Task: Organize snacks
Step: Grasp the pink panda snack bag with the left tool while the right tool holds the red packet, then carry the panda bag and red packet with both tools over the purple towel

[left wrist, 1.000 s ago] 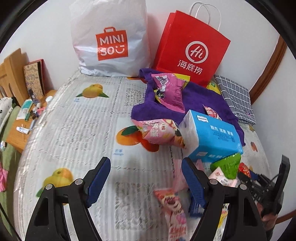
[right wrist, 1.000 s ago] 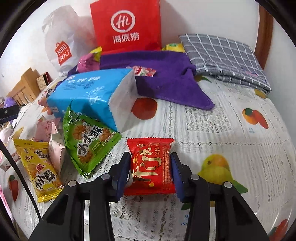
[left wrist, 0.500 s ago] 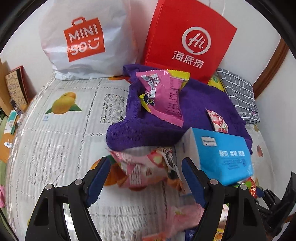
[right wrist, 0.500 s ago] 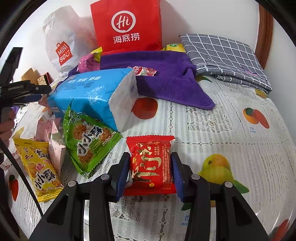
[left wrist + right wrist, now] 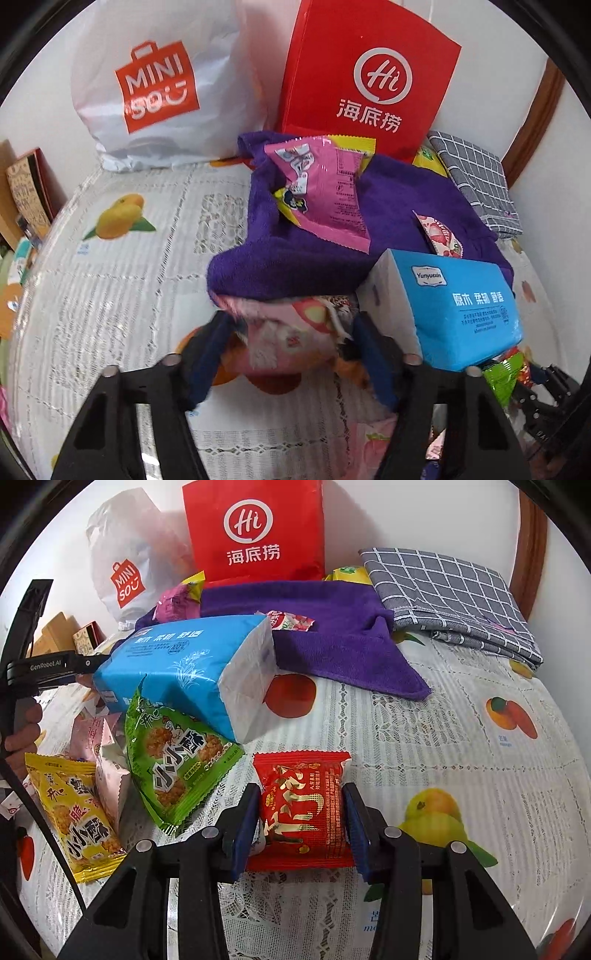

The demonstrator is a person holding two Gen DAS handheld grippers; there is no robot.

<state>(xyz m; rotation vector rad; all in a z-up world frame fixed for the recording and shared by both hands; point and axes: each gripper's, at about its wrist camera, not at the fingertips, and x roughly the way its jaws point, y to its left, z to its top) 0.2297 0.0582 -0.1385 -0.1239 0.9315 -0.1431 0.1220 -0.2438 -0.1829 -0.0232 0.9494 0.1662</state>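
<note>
The right tool (image 5: 301,825) pinches the red snack packet (image 5: 303,808), ready to lift it for sorting. The left tool (image 5: 291,360) has just been closing around a pink packet (image 5: 291,332) tucked under the purple towel (image 5: 399,206); whether its pads grip yet, I cannot tell.

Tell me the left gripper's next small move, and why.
Probably finish closing, then lift. The left gripper, whose jaws have just been closing, straddles the pink snack packet tucked under the purple towel; whether the pads already press it is unclear.

Bare surface (image 5: 461,746) fills the right of the right wrist frame; at left, the blue tissue pack (image 5: 184,664) and green snack packet (image 5: 177,760) crowd passage.
</note>
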